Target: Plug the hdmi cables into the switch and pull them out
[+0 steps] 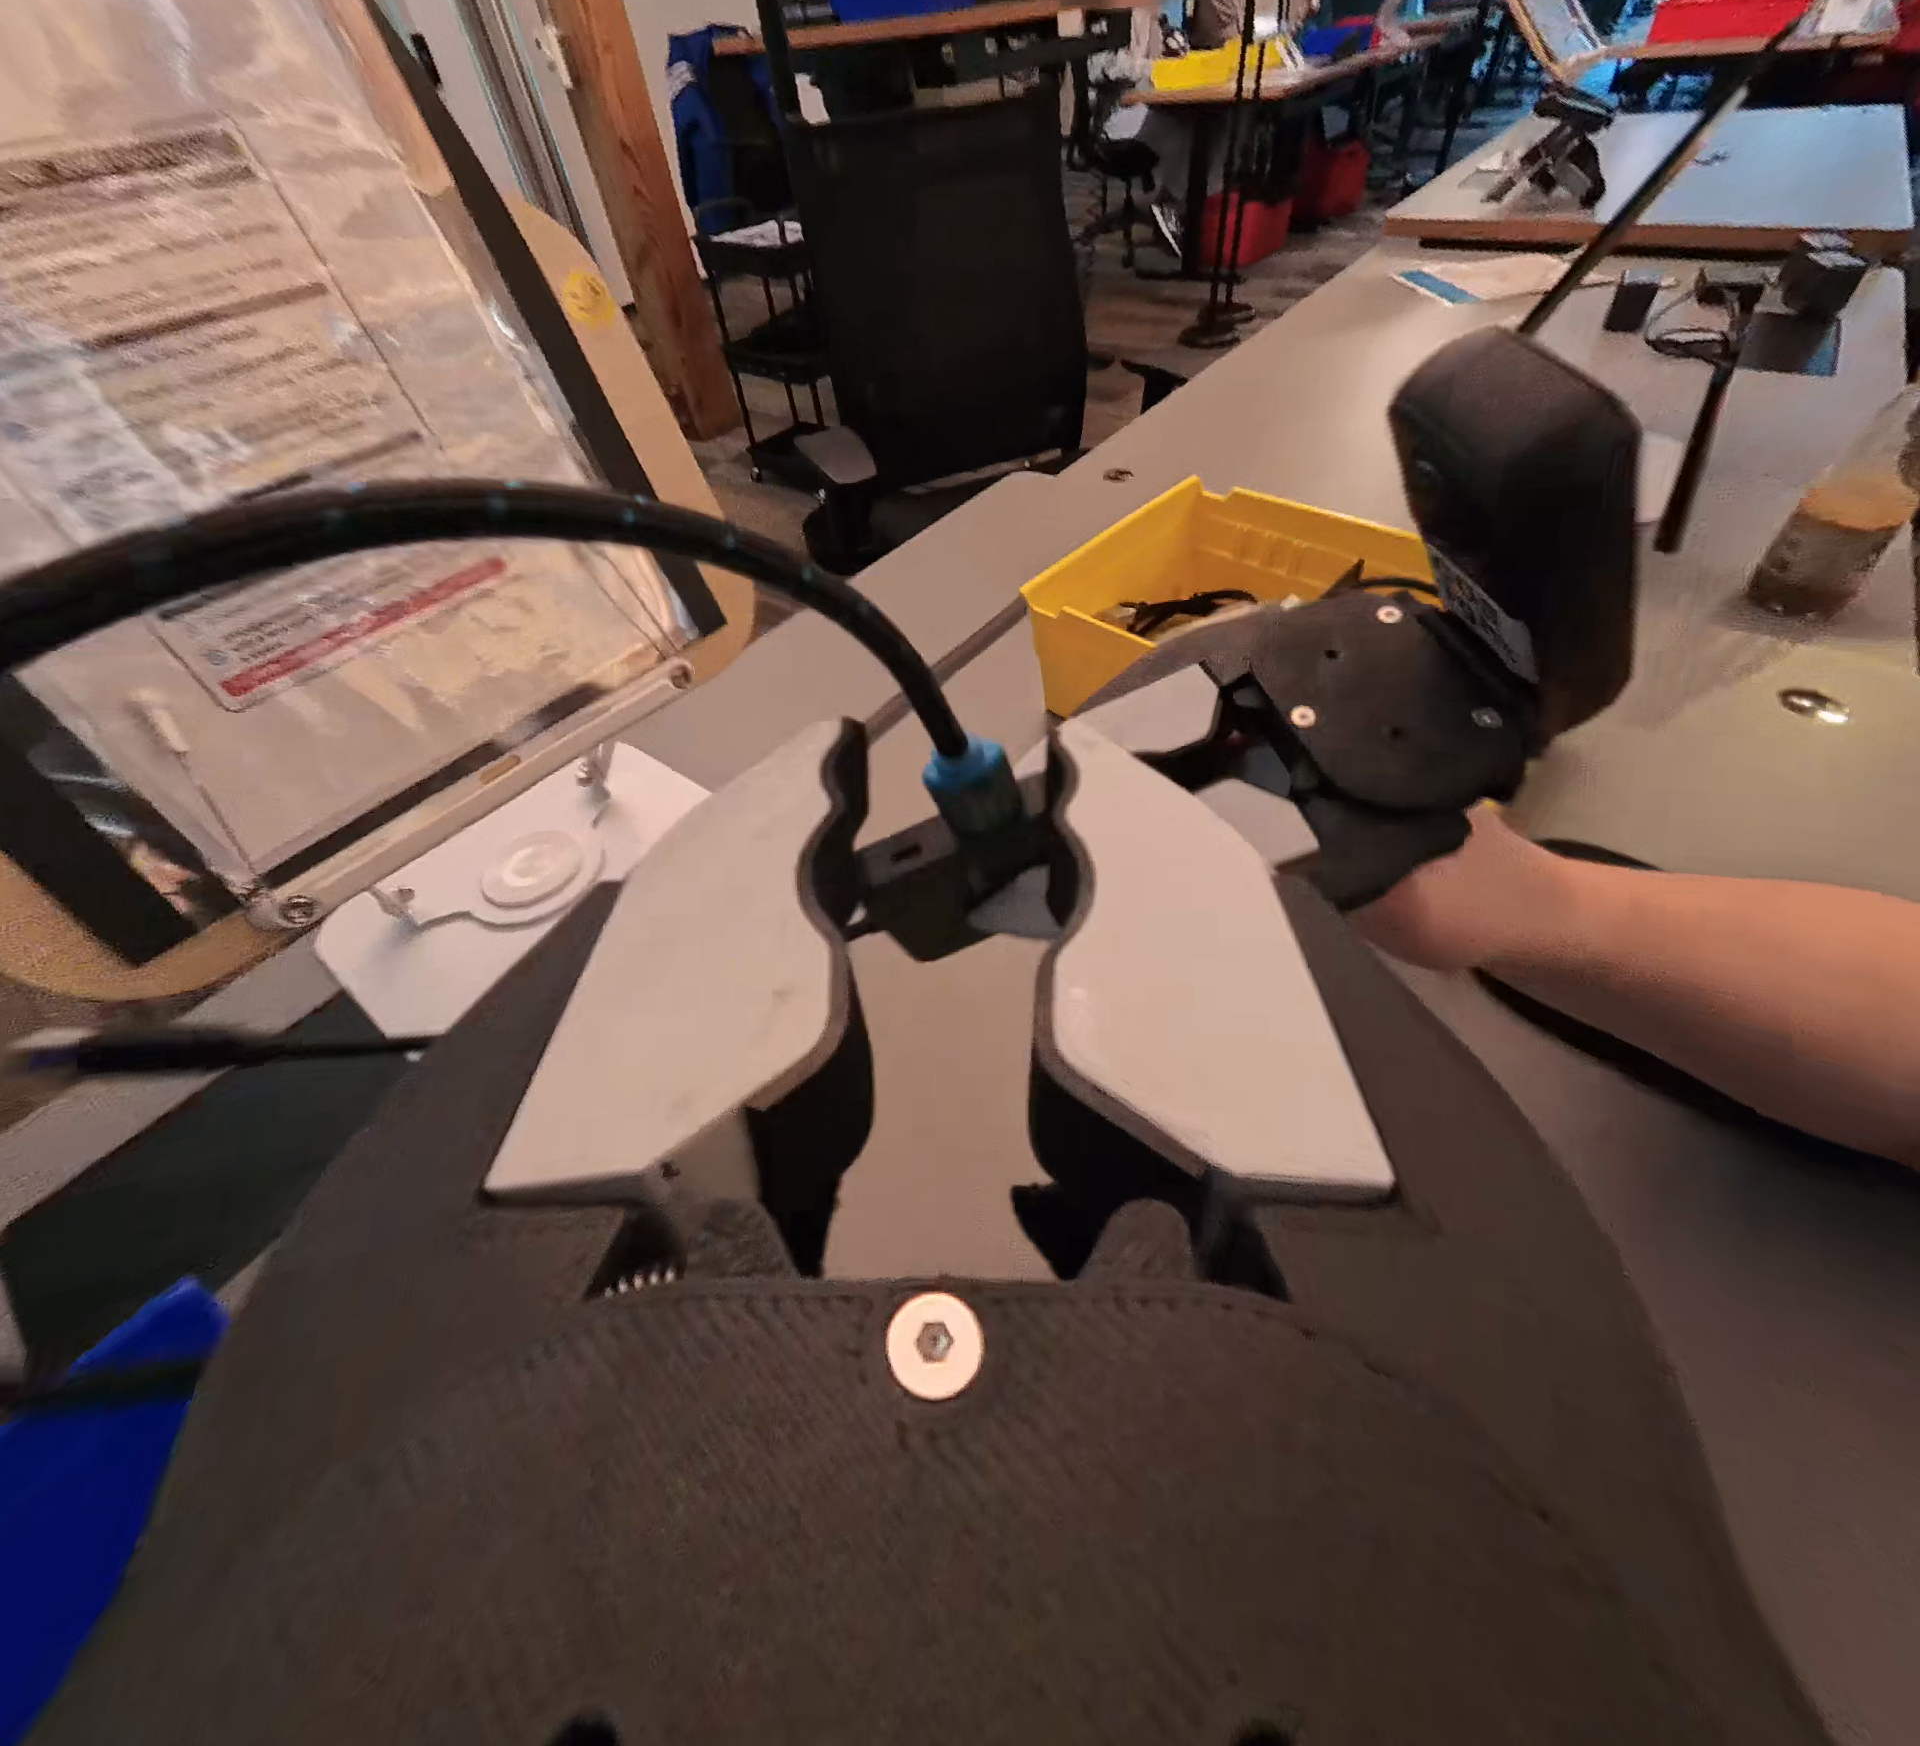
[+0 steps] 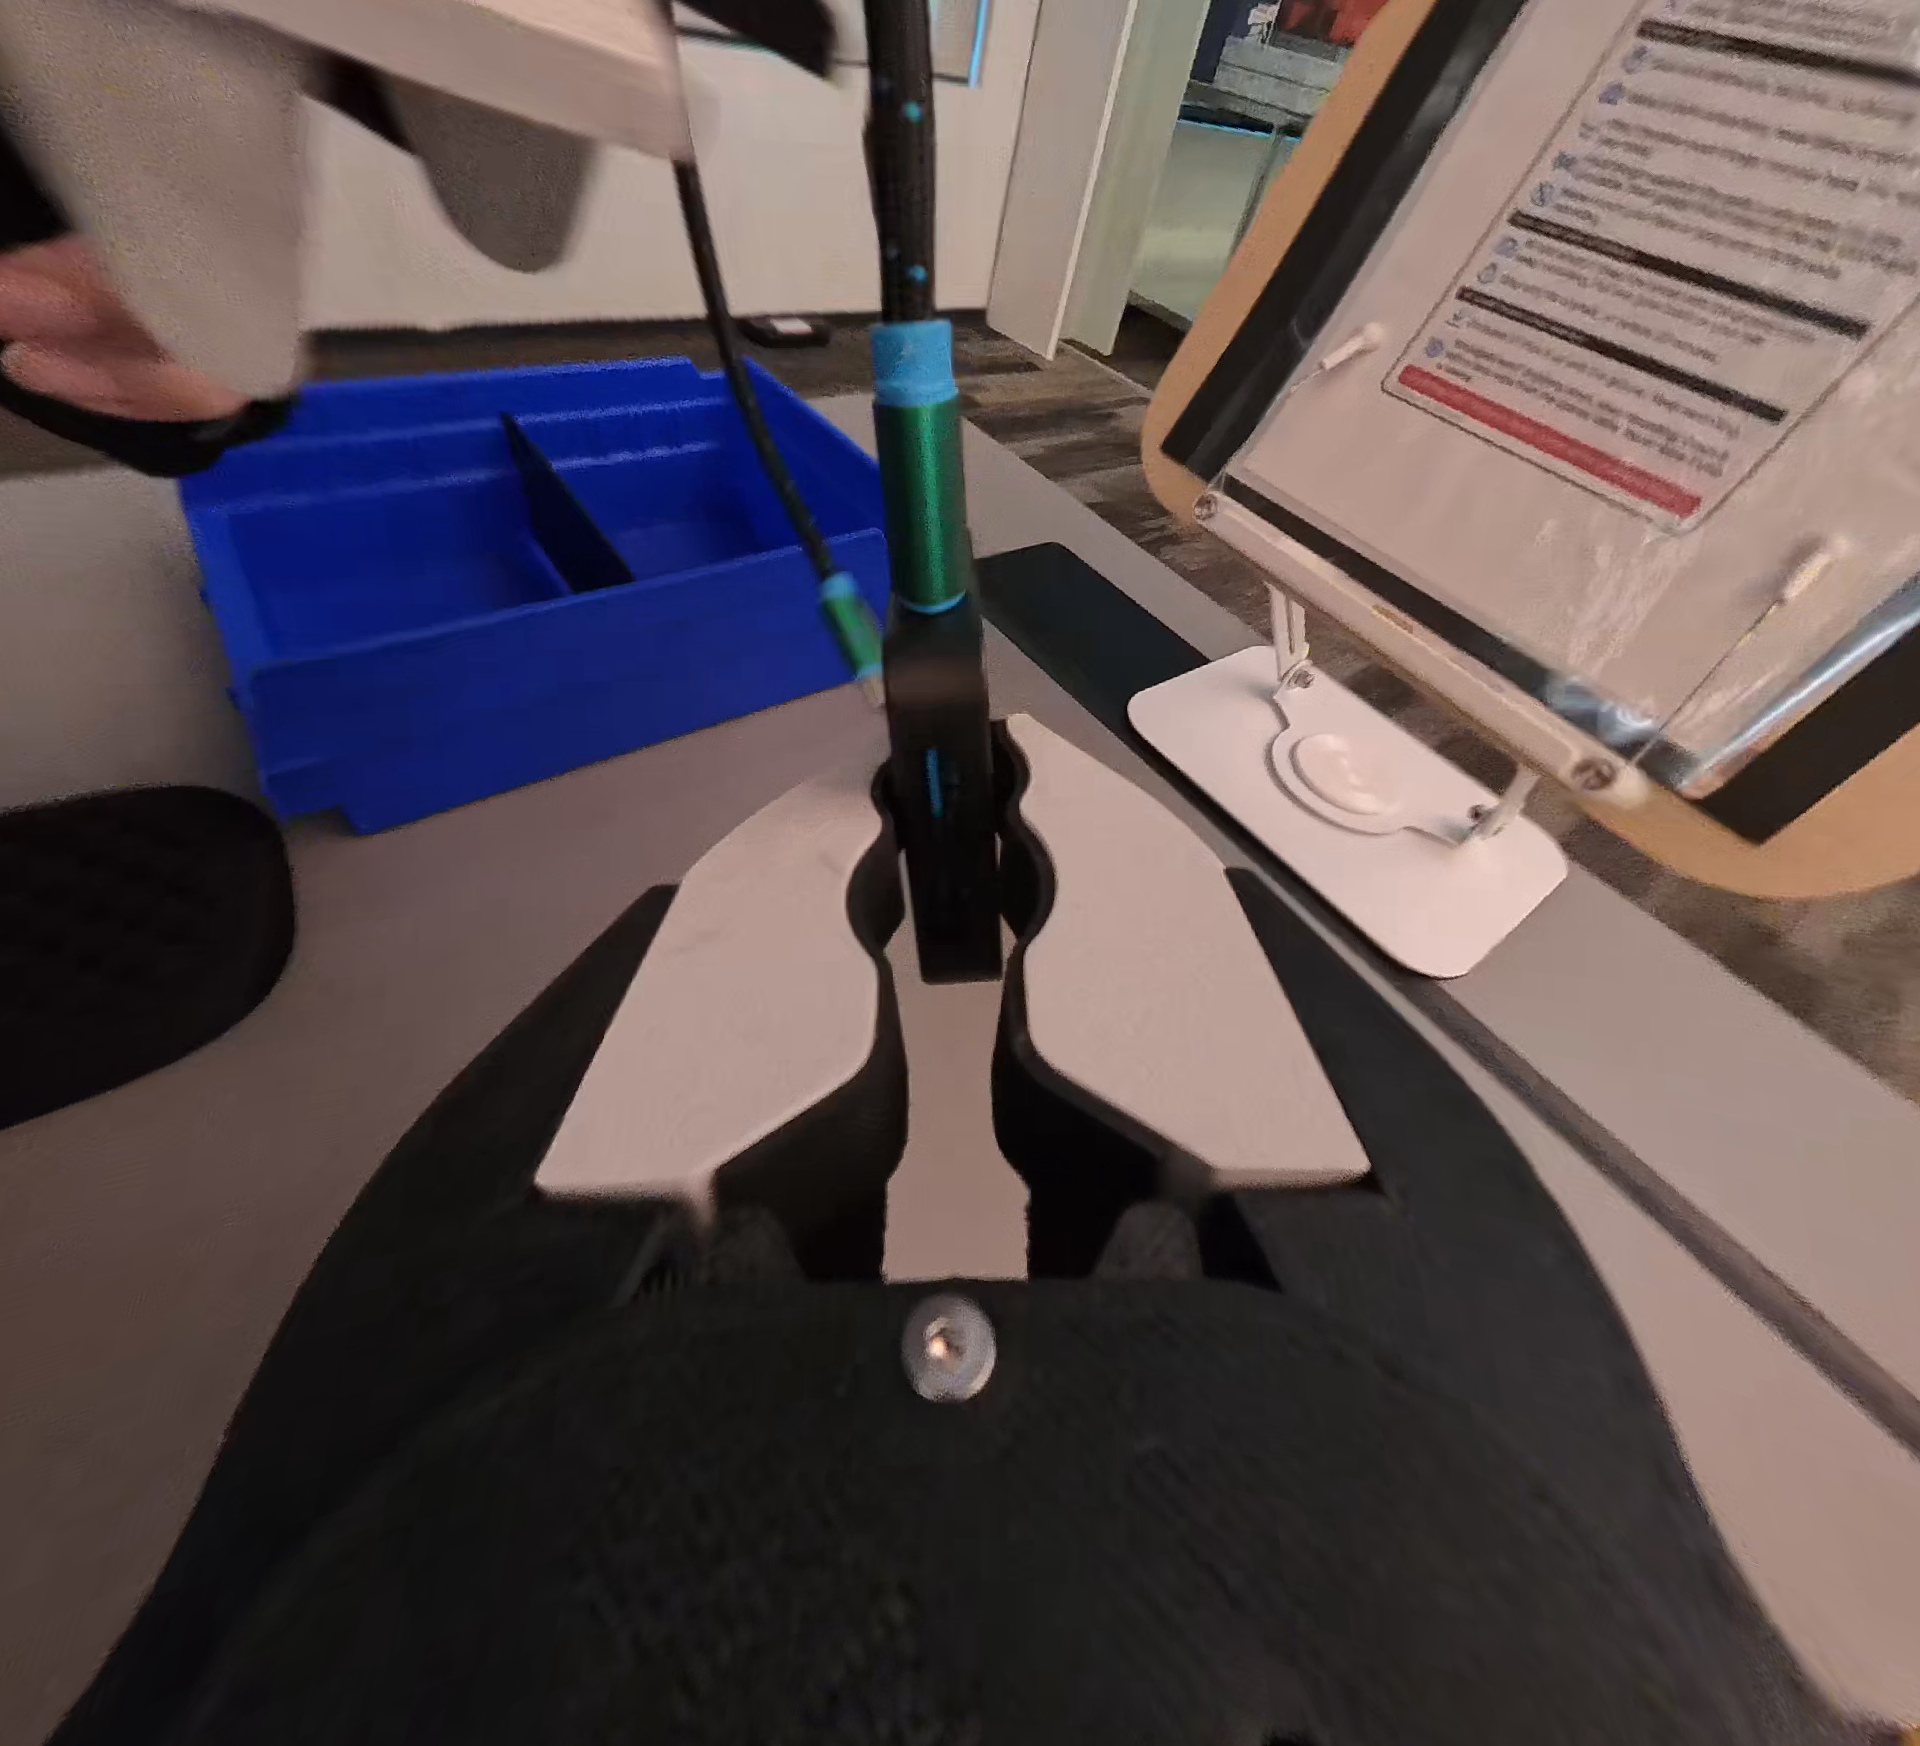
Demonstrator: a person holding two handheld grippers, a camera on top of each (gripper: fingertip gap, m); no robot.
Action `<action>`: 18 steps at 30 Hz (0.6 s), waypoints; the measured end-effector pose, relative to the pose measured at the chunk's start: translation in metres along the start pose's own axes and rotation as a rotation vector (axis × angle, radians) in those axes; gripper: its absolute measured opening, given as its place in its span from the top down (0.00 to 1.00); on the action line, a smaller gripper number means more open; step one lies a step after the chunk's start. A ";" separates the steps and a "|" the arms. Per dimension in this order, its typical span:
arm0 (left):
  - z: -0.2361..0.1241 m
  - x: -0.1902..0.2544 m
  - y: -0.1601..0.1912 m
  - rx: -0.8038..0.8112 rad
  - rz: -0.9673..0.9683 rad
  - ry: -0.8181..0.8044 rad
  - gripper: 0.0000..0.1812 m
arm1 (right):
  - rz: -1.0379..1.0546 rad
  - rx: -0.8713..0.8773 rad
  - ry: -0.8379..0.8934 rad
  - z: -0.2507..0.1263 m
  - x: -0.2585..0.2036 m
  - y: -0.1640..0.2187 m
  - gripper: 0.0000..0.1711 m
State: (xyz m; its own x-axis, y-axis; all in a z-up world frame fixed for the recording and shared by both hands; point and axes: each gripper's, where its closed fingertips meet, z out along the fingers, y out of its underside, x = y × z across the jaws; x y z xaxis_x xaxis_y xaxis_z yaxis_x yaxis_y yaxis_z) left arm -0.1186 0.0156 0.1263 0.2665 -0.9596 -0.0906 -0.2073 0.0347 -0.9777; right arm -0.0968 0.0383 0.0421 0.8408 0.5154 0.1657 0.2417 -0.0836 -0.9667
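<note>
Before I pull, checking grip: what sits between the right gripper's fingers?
The black switch, held edge-on, with the green plug seated in its far end; right wrist view shows it.

**Switch held between two grippers, bins on either side**

The small black box-shaped switch (image 2: 940, 823) sits between the fingertips of the right gripper (image 2: 945, 834), above the flat grey table (image 2: 1558, 1073). A braided black HDMI cable (image 2: 902, 86) with a green metal plug (image 2: 923, 501) stands in the switch's far end. The left gripper (image 1: 951, 823) flanks that plug. In the right wrist view, a blue plastic divided bin (image 2: 499, 574) lies behind and to the left on the table, and a white-based stand holding a clear-covered printed sheet (image 2: 1558, 325) stands to the right. In the left wrist view, a yellow plastic bin (image 1: 1174, 584) lies beyond the grippers.
</note>
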 end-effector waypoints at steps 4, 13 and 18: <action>-0.024 -0.011 -0.013 0.051 0.034 -0.054 0.78 | 0.286 0.100 -0.103 -0.011 0.031 0.001 0.91; -0.026 -0.030 0.012 -0.020 -0.211 0.118 0.85 | 0.963 0.368 -0.349 -0.029 0.086 0.018 0.91; -0.012 0.019 0.032 -0.141 -0.389 0.476 0.87 | 1.095 0.560 -0.487 -0.047 0.090 -0.005 0.92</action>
State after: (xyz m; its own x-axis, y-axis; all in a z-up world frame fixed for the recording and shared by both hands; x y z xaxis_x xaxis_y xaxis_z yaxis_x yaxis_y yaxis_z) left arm -0.1318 -0.0052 0.0960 -0.0940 -0.9150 0.3924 -0.3107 -0.3475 -0.8847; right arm 0.0002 0.0455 0.0715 0.1844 0.6688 -0.7202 -0.7773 -0.3492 -0.5233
